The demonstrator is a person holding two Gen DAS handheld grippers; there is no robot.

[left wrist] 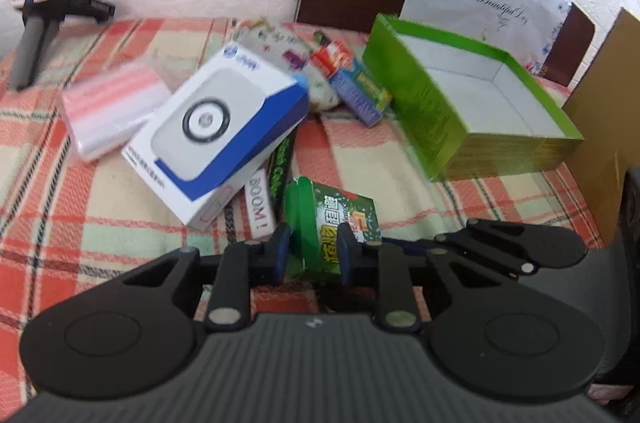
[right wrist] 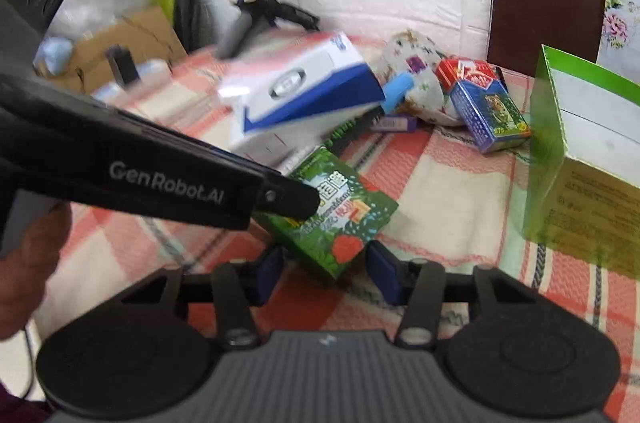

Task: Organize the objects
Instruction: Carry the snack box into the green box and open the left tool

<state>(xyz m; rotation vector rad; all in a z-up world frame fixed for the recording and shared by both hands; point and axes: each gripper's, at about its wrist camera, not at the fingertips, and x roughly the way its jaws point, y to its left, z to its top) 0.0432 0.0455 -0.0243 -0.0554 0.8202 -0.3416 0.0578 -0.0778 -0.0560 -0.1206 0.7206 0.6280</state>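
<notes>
My left gripper [left wrist: 314, 253] is shut on a small dark green box [left wrist: 332, 219] with Chinese print. The same green box [right wrist: 340, 215] shows in the right wrist view, with the left gripper's finger [right wrist: 288, 201] on it. My right gripper [right wrist: 326, 273] is open, its blue pads either side of the box's near corner, not clamping it. An open bright green tray box [left wrist: 472, 103] stands to the right, empty; it also shows in the right wrist view [right wrist: 580, 183]. A white and blue box [left wrist: 216, 127] lies tilted on other items.
On the plaid cloth [left wrist: 100, 215] lie a pink-striped clear bag [left wrist: 112, 107], a blue card pack [left wrist: 360, 91], a floral pouch [left wrist: 280, 43] and a "BOOM!" item [left wrist: 260, 207]. A black handheld device [left wrist: 36, 15] stands far left. A cardboard box [left wrist: 608, 143] is on the right.
</notes>
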